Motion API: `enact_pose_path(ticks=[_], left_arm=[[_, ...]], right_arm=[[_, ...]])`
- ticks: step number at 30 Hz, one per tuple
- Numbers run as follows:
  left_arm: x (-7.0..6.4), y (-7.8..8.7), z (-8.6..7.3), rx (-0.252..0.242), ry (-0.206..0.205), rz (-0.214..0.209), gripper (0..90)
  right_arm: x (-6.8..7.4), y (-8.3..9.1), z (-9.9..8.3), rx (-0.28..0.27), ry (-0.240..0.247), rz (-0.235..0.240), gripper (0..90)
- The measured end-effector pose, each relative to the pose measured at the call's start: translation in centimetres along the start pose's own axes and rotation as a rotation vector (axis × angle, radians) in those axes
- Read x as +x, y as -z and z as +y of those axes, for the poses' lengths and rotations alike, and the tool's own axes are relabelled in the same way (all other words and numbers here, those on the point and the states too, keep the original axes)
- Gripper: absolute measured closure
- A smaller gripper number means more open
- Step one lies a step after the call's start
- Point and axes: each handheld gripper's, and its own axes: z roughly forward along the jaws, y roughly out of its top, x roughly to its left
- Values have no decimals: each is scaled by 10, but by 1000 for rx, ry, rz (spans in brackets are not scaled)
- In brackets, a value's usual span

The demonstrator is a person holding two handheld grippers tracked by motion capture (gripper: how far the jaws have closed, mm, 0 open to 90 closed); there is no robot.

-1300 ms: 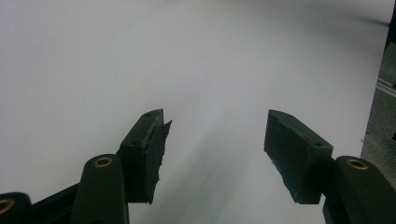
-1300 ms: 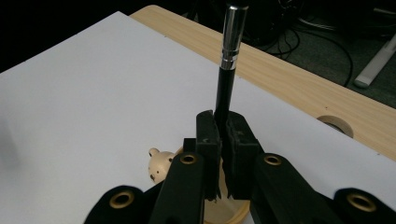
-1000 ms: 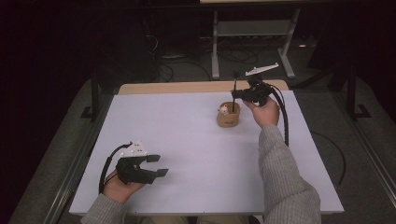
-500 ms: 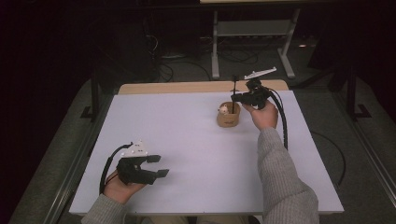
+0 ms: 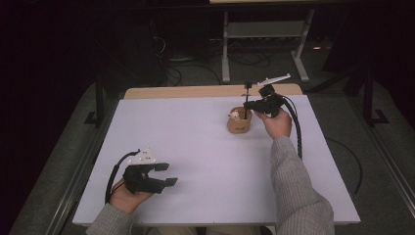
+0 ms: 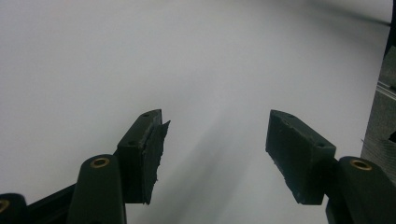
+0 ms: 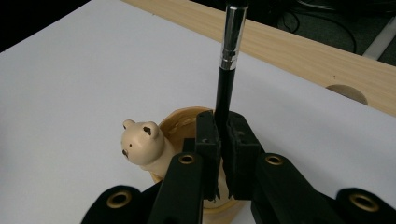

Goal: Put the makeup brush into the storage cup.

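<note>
Brush [image 7: 227,79]: glossy black handle w/ shiny metal ferrule; holder [image 7: 180,126] prob. smooth wood; table [image 7: 70,70] matt white.

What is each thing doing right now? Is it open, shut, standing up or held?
Left gripper: open, holding nothing, over the table.
Right gripper: shut on the brush.
Brush: upright, held above the cup.
Cup: standing upright on the table, bear head at its rim.

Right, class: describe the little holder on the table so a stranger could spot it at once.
Start at the white table and look to its far right part. There a small tan wooden cup stands under the right gripper. A cream bear's head on its rim marks it.
</note>
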Motion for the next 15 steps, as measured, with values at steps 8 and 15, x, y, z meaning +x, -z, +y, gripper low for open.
enact_pose_path(ticks=[8, 15], left_arm=[[1, 0, -1, -2, 9, 0, 361], [2, 0, -2, -2, 13, 3, 358]], right_arm=[[1, 1, -2, -9, -4, -21, 749], [0, 8, -7, -16, -2, -25, 705]])
